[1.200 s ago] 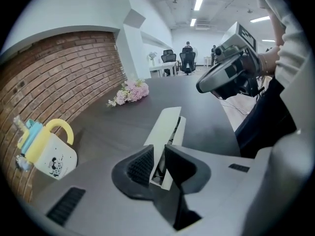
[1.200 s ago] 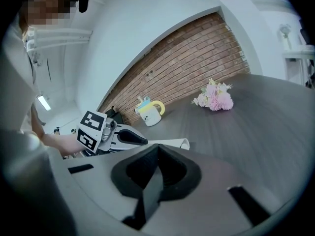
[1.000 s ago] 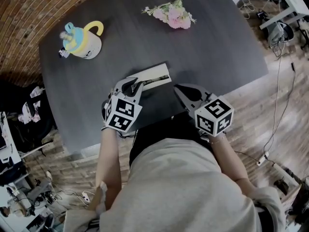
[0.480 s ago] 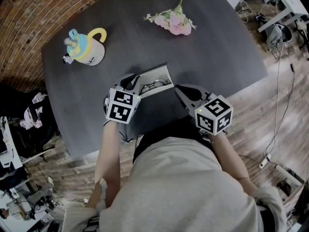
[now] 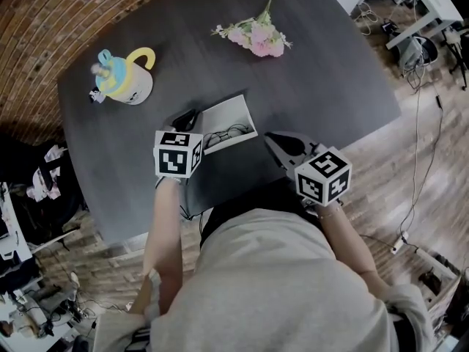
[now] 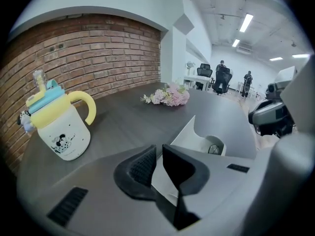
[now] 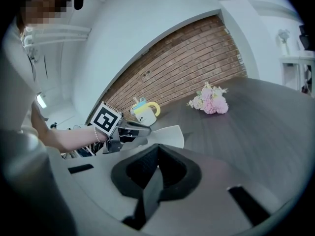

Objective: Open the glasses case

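Note:
The glasses case lies open near the table's front edge, its white lid (image 5: 227,114) swung up and back. Dark glasses (image 5: 223,133) rest in the tray below it. My left gripper (image 5: 187,116) is at the lid's left end. In the left gripper view its jaws (image 6: 159,149) stand almost together, with the thin white lid (image 6: 197,132) running between the pads. My right gripper (image 5: 275,139) hovers just right of the case, shut and empty (image 7: 157,149). From the right gripper view the raised lid (image 7: 165,134) and the left gripper (image 7: 140,128) show ahead.
A white mug with a yellow handle and blue top (image 5: 124,75) stands at the table's back left. Pink flowers (image 5: 256,35) lie at the back centre. The dark table (image 5: 322,79) ends close to the person's body. Brick wall lies beyond the mug.
The case lid has swung from barely raised to fully open, showing the glasses. My left gripper moved left with it and rolled. The right gripper stayed put.

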Available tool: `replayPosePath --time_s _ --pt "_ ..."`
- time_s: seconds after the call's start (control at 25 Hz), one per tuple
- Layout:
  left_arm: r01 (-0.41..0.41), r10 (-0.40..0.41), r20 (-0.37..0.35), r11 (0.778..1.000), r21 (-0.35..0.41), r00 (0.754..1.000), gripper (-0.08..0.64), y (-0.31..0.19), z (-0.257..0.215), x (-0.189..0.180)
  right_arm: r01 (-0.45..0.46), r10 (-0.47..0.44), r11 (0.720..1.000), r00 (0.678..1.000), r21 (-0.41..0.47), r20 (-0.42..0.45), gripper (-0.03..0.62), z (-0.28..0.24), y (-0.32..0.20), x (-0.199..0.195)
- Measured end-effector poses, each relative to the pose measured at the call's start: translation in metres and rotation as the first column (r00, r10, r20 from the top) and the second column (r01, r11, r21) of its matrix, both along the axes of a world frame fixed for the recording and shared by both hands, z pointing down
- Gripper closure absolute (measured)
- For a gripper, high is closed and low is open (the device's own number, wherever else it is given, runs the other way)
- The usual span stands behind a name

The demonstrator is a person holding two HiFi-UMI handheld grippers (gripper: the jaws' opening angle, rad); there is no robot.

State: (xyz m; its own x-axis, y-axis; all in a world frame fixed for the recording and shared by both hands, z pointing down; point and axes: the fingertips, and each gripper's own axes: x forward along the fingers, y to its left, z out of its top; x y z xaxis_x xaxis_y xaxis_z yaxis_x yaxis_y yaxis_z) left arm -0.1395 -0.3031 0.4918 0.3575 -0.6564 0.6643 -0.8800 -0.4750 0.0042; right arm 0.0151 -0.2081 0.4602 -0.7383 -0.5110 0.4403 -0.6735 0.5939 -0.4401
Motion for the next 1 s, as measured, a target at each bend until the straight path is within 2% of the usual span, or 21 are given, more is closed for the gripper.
replayPosePath --time_s 0.2,0.4,0.84,1.0 --pt "0.016 -0.016 0.010 1.000 0.012 1.000 0.505 -0.007 0.003 0.001 -0.011 0.011 1.000 1.000 -0.012 0.004 0.586 0.002 0.001 0.002" --pt "0.064 -0.063 -0.029 0.998 0.006 0.998 0.503 -0.008 0.002 -0.004 0.004 -0.004 1.000 1.000 -0.013 0.005 0.586 0.005 0.005 -0.004" --pt "0.074 -0.071 -0.080 0.997 0.038 0.994 0.503 0.008 -0.012 -0.004 0.019 -0.019 1.000 1.000 0.005 -0.013 0.586 0.000 0.012 -0.007" --pt "0.105 -0.096 -0.129 0.993 0.061 0.987 0.503 0.016 -0.027 -0.008 -0.001 0.001 1.000 1.000 0.028 -0.012 0.586 -0.008 0.006 -0.006"
